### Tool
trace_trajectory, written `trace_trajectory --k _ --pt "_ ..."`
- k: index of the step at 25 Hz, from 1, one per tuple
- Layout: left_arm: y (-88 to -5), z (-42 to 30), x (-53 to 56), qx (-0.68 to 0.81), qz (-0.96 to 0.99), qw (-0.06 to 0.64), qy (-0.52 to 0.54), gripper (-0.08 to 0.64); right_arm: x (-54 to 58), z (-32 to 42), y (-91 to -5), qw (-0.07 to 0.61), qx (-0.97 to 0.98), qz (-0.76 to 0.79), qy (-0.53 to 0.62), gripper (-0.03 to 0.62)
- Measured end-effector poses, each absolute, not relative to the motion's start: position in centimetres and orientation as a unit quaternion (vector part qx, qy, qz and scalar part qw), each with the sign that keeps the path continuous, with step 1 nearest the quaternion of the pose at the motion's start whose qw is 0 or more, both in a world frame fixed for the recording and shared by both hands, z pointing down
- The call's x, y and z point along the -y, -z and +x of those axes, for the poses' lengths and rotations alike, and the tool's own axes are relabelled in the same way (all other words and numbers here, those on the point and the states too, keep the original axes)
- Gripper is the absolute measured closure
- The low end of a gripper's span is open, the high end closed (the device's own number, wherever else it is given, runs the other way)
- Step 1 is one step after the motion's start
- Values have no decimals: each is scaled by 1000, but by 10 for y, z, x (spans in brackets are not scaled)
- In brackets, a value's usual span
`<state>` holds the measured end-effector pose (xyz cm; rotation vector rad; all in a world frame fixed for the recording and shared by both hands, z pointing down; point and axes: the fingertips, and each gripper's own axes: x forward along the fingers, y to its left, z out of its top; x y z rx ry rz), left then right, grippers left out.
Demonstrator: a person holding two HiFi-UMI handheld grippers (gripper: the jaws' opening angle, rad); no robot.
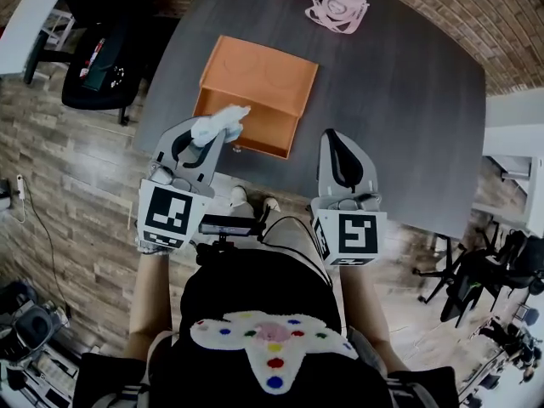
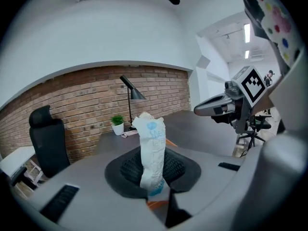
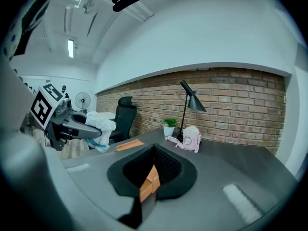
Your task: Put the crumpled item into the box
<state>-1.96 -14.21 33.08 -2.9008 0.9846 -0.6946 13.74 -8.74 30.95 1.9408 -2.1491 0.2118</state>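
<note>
A crumpled white wrapper (image 2: 151, 148) is clamped in the left gripper (image 1: 211, 133) by the orange box's (image 1: 255, 75) near edge. The right gripper's (image 1: 337, 138) jaws are kept together, empty.

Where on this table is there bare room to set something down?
Most free: the wide bare stretch of table right of the box, between the pink bag at the far edge and the right claw at the near edge. Crowded: the box's near left corner, where the left claw holds the crumpled item.
</note>
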Motion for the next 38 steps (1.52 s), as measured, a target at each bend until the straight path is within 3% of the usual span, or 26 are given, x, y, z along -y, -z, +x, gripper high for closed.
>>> trace_trajectory --k 29,38 --pt "-470 31 160 -171 -911 -122 355 503 76 165 -352 142 681 707 -127 583" --pt "-489 39 151 -142 -897 -136 396 395 70 178 -357 145 671 714 -133 583"
